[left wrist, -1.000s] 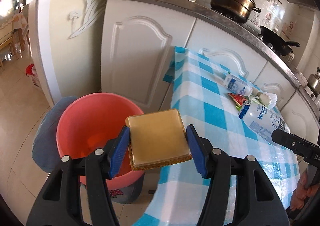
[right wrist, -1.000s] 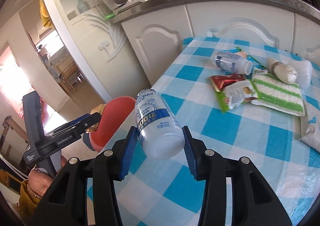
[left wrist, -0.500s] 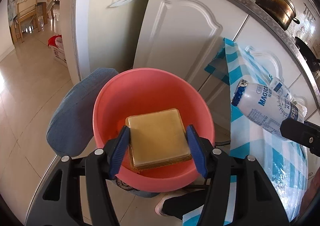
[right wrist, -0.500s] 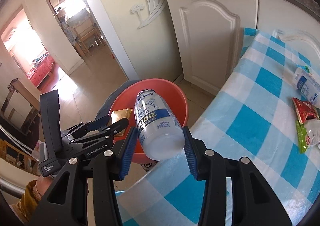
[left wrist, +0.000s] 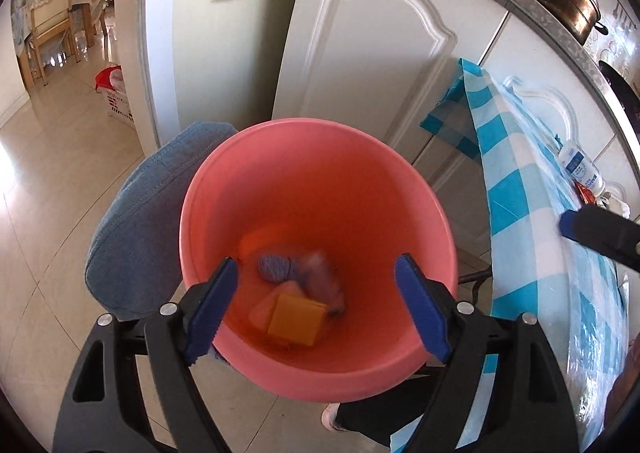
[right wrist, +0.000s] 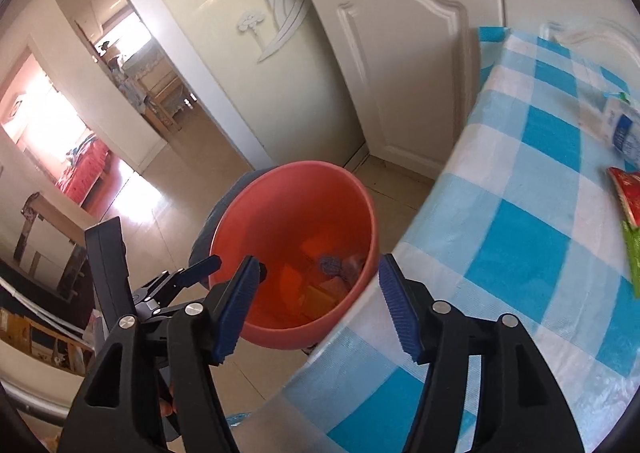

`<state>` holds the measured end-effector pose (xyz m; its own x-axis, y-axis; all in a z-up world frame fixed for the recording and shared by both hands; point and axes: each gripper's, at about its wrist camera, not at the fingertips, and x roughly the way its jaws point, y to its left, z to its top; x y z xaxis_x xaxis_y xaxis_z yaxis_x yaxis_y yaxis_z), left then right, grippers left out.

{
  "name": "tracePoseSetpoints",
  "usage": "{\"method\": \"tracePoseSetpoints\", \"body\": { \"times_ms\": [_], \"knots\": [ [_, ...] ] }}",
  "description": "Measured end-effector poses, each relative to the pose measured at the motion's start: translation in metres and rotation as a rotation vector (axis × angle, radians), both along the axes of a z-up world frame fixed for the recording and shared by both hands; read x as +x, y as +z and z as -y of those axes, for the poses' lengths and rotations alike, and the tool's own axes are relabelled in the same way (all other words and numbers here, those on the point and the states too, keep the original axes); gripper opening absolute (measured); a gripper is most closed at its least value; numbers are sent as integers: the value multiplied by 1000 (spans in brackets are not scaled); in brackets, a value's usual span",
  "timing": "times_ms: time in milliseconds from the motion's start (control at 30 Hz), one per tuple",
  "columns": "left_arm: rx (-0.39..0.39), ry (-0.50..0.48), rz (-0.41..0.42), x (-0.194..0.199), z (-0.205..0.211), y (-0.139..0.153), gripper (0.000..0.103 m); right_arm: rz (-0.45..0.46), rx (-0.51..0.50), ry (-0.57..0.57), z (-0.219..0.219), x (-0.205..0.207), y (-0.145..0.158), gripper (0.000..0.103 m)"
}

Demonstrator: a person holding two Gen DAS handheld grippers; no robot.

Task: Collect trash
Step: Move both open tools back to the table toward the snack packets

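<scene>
Now we hold both grippers over the pink bucket, which stands on the floor beside the table with the blue-and-white checked cloth. Our left gripper points down into the bucket's mouth; its jaws are opening, the blue pads stand wide apart, and nothing is between them. Down on the bottom of the bucket lies the flat yellow square piece, tilted a little, with a blurred bluish-white bottle just beside it and touching the other scraps there. Our right gripper hangs at the table's edge, over the near rim of the same bucket; its jaws are opening too, and they are empty, with only the bucket's inside showing between the pads. From the right wrist we also see the left gripper off to the left, at the bucket's far rim. Behind the bucket sits a blue denim cushion, partly hidden by the rim. Trash left on the cloth: a small white bottle with a blue label lying on its side near the far end, and next to it a red wrapper with a green packet just below it at the picture's edge. White cupboard doors rise behind the bucket
</scene>
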<state>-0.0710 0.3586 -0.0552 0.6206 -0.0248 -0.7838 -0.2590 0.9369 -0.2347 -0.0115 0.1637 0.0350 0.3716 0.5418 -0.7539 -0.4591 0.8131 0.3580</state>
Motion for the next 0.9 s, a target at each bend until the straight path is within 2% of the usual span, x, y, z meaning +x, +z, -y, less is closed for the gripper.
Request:
{"method": "tracePoseSetpoints", "body": {
  "times_ms": [167, 267, 333, 433, 633, 900],
  "knots": [
    [-5, 3, 48, -14, -2, 15, 83, 53, 39, -104, 60, -28, 24, 79],
    [3, -14, 82, -25, 0, 27, 84, 71, 33, -195, 105, -49, 39, 79],
    [14, -20, 110, -35, 2, 36, 84, 84, 30, -270, 136, -65, 51, 80],
    [19, -53, 125, -43, 10, 46, 84, 111, 24, -396, 183, -91, 67, 87],
    [91, -158, 143, -50, 42, 65, 84, 150, 11, -606, 258, -141, 94, 88],
    [85, -256, 188, -54, 94, 94, 87, 207, 91, -743, 318, -167, 102, 91]
  ]
}}
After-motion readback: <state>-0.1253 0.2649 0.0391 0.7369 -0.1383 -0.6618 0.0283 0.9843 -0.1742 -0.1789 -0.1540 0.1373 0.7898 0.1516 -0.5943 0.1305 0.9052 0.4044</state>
